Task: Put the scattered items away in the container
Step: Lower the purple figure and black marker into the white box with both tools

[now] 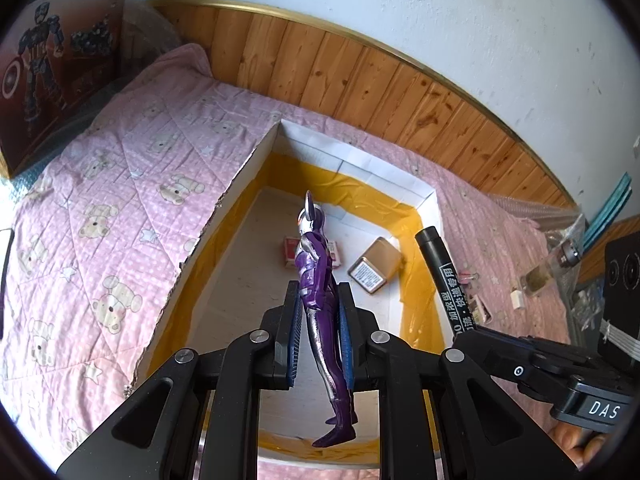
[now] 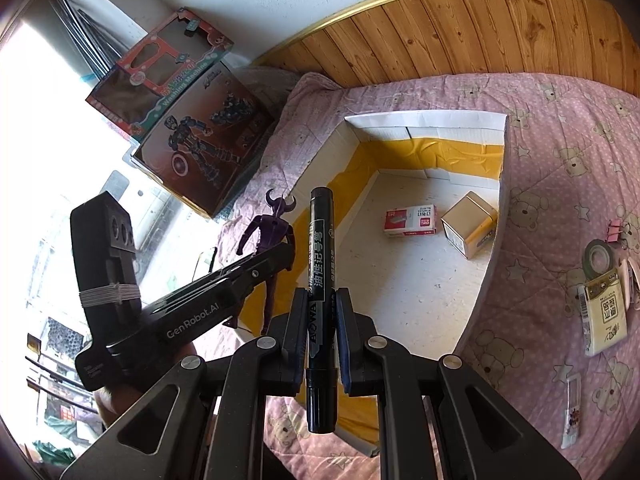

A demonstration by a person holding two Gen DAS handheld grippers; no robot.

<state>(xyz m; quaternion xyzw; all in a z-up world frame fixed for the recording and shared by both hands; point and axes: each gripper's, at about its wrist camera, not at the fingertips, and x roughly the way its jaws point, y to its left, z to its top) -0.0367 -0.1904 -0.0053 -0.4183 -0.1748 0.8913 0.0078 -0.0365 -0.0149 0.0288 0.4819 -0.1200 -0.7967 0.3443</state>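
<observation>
Glossy purple plastic is seen on the figure (image 1: 316, 280); beyond the fingers, the cardboard box (image 1: 240, 184) is lined with shiny yellow tape, on a quilted cotton bedspread (image 1: 120, 184).

A pink quilt (image 2: 560, 128) printed with bears and stars covers the bed. Behind it runs knotty wood wall panelling (image 1: 360, 76) capped by a gold trim strip (image 2: 360, 4), with a scuffed white wall (image 1: 440, 12) above. At the bed's head end, by a bright window (image 2: 36, 128), a large robot-figure toy box (image 2: 200, 152) leans upright, and a "Washing Machine" toy box (image 2: 160, 68) rests on top of it.
</observation>
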